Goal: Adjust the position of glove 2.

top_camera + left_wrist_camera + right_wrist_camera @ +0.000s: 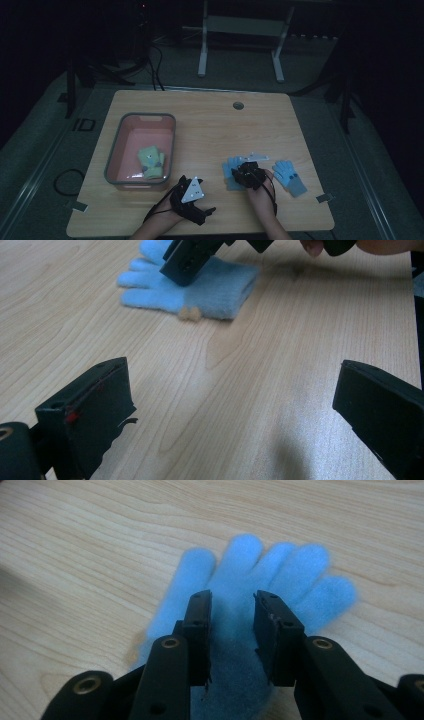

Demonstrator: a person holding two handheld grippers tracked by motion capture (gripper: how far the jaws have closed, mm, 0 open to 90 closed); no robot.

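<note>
The right tongs [231, 630] straddle the blue glove [240, 630] flat on the tabletop [75, 555], jaws part-closed, seemingly not yet pinching. Press down before closing (fabric bunches). The left tongs [235, 415] gape wide, empty.

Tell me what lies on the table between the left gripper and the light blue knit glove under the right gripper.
Bare wood: in the left gripper view, tabletop alone separates the left gripper from the light blue knit glove.
</note>
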